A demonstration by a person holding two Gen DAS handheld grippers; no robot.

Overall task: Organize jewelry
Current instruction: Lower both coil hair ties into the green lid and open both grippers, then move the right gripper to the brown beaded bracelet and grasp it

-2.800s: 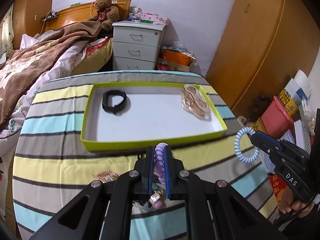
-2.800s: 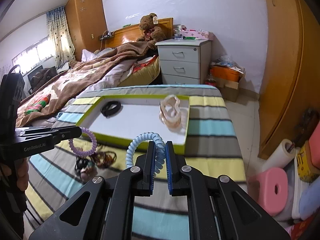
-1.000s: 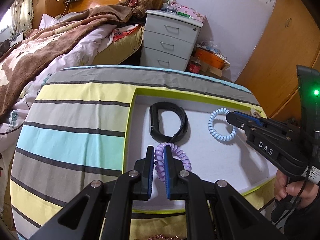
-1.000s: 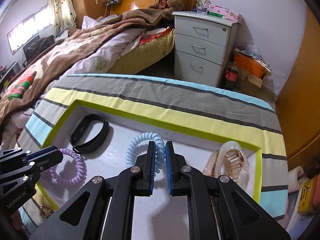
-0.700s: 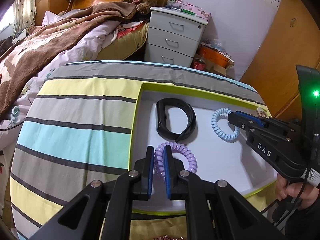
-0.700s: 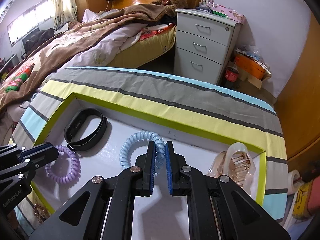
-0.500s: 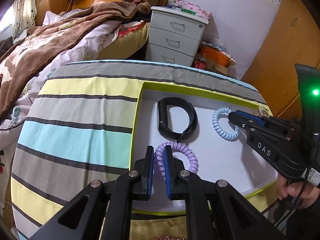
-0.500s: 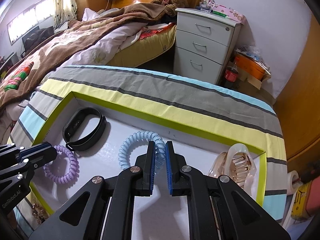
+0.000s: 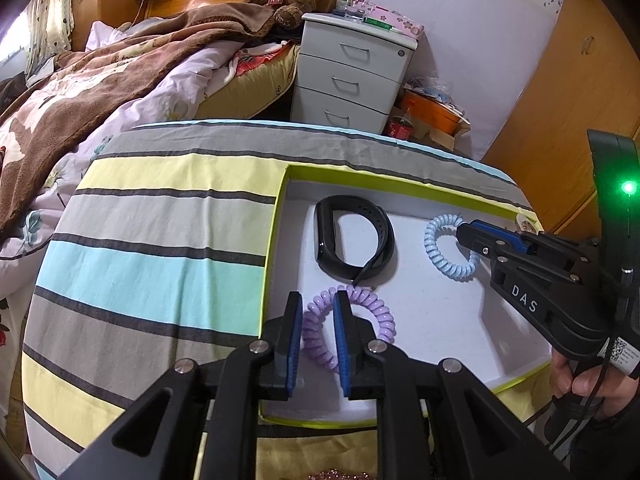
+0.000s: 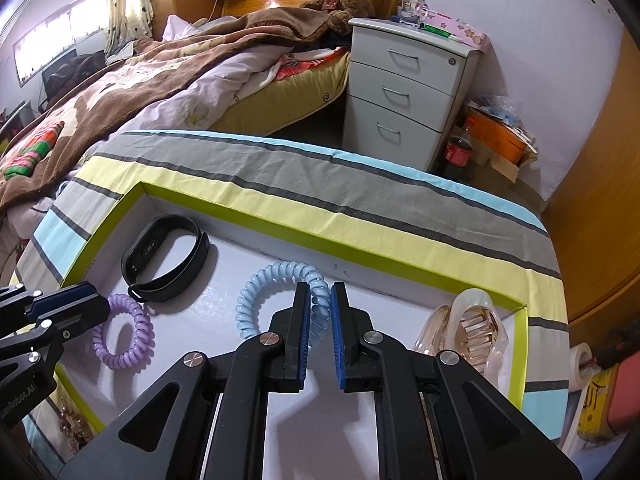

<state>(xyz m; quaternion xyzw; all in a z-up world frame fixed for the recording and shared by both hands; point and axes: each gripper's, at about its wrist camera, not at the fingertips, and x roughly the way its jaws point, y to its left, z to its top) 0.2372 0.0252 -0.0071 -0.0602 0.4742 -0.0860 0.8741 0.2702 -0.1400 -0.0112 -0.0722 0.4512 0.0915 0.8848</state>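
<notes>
A shallow white tray with a lime-green rim (image 9: 280,200) (image 10: 240,208) lies on the striped cloth. A black wristband (image 9: 352,240) (image 10: 164,256) lies at its left end. My left gripper (image 9: 316,304) has its jaws parted around a purple coil hair tie (image 9: 372,312) that rests on the tray floor (image 10: 120,336). My right gripper (image 10: 320,292) has its jaws parted around a light-blue coil hair tie (image 10: 260,284) (image 9: 440,248), also resting on the tray floor. A clear pink hair claw (image 10: 472,328) lies at the tray's right end.
The tray sits on a round table under a striped cloth (image 9: 160,240). A bed with a brown blanket (image 10: 120,80) is to the left and a white drawer unit (image 10: 404,92) behind. Small glittery jewelry (image 9: 336,474) lies on the cloth in front of the tray.
Both grippers carried their hair ties from in front of the tray down onto its floor. In the last half second both pairs of jaws have opened, and the ties lie loose between them.
</notes>
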